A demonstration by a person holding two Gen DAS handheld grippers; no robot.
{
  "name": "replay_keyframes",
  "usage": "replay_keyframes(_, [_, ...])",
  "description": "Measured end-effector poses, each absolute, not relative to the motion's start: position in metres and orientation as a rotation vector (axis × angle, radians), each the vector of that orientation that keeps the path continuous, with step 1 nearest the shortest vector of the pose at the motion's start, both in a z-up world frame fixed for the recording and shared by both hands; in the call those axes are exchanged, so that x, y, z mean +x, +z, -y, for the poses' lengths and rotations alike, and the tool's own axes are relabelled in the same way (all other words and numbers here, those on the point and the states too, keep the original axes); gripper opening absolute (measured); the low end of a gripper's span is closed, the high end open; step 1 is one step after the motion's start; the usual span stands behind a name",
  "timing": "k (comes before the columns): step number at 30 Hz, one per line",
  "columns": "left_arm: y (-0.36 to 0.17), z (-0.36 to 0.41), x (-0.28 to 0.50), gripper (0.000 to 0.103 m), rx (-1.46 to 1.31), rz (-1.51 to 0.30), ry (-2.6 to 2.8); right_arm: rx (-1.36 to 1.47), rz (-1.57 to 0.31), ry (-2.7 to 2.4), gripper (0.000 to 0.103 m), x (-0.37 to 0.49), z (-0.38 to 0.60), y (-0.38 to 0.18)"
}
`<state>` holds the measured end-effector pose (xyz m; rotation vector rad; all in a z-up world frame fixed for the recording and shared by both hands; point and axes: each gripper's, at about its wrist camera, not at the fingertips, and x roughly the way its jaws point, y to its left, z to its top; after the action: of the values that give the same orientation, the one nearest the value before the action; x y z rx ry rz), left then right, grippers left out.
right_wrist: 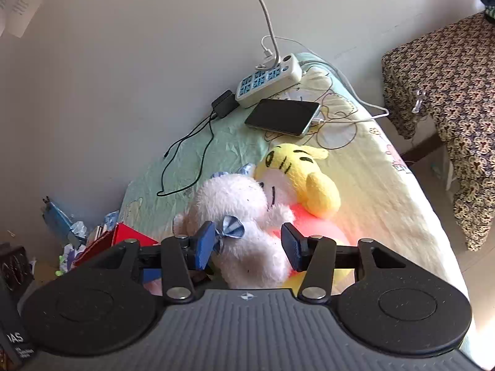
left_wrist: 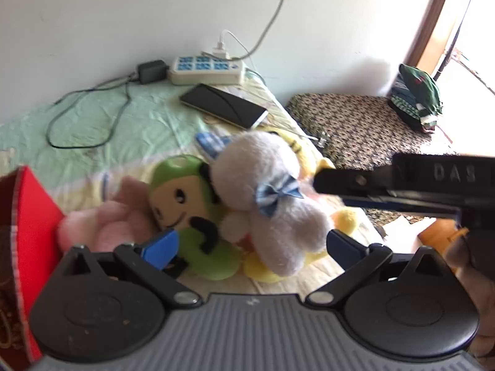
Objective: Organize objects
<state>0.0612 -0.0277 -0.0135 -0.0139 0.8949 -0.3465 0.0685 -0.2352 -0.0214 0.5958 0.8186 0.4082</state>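
Observation:
Several plush toys lie heaped on the bed. A white plush with a blue bow (right_wrist: 247, 213) has its body between the blue pads of my right gripper (right_wrist: 247, 249), which presses on it from both sides. Behind it lies a yellow plush (right_wrist: 297, 170). In the left wrist view the white plush (left_wrist: 272, 185) leans over a green plush (left_wrist: 185, 194) and a pink plush (left_wrist: 108, 225). My left gripper (left_wrist: 252, 247) stands wide open just above the heap, gripping nothing. A black finger (left_wrist: 340, 182) of the right gripper reaches the white plush from the right.
An open red box (left_wrist: 34, 216) stands at the left by the bed. A power strip (left_wrist: 205, 69), a black charger (left_wrist: 150, 71) with cables and a phone (left_wrist: 224, 105) lie near the wall. A patterned table (left_wrist: 355, 123) with folded clothes (left_wrist: 417, 99) stands to the right.

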Motion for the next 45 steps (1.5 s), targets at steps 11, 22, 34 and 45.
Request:
replay_keyframes(11, [-0.038,0.033,0.091,0.073,-0.126,-0.993,-0.432,0.585,-0.944,0.505,0.052,0.099,0.222,-0.045])
replay_keyframes(22, [-0.028,0.039,0.081,0.062,-0.057,-0.941,-0.434,0.590,-0.897,0.532,0.036,0.093,0.222,-0.040])
replay_keyframes(34, [0.027,0.025,0.024,0.059,0.021,-0.753,-0.366,0.574,-0.787,0.633,0.031,0.056,0.207,0.006])
replay_keyframes(45, [0.062,-0.072,-0.031,0.059,0.041,-0.646,-0.151,0.518,-0.753,0.865,0.032,0.036,0.095,0.031])
